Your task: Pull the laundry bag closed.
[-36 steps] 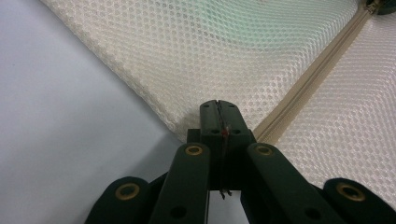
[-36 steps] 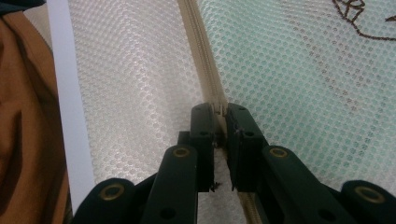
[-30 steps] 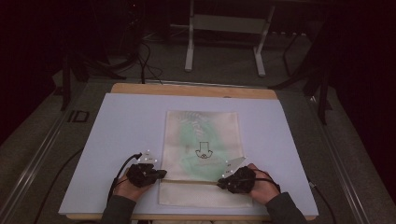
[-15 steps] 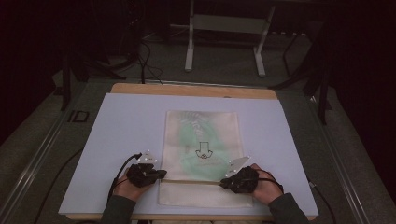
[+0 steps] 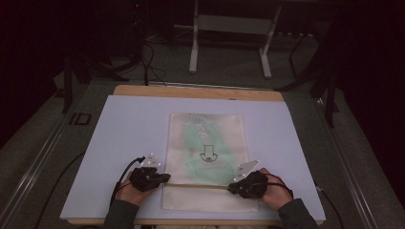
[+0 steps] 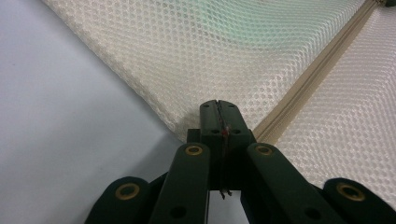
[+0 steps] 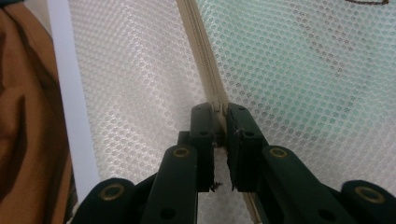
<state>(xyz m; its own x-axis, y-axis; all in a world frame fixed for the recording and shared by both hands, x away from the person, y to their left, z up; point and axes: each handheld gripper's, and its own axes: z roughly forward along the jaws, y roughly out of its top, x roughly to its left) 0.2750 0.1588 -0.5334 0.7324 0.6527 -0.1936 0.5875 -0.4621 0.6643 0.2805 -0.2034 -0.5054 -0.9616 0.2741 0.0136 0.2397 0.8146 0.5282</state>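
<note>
high view first: the pale blue table mat [image 5: 124, 143] spreads over the wooden board, and on it lies the cream mesh bag [image 5: 206, 138], flat, long side running away from the person, with something green showing through the mesh and a small dark drawing near its middle. across the near part of the bag runs the zipper [image 5: 198, 185], a thin tan line from edge to edge, and it looks shut along the whole visible stretch between the two grippers.

now the hands. the left gripper [image 5: 165, 178] sits at the bag's left edge, right at the zipper's end, and in the left gripper view its jaws are pressed together on the mesh corner [image 6: 196, 122] just beside the zipper tape [image 6: 308, 81]. the right gripper [image 5: 232, 187] sits on the zipper line toward the bag's right side; in the right gripper view its jaws are closed in around the zipper [image 7: 208, 88], with a slim gap between them where the slider or pull would be. i can't make out the pull itself, it's hidden between the jaws.

so where does the job stand? by my read, both holds are set, one anchoring the edge and one on the zipper, and the actual run of the slider along the tape is all left to do.
</note>
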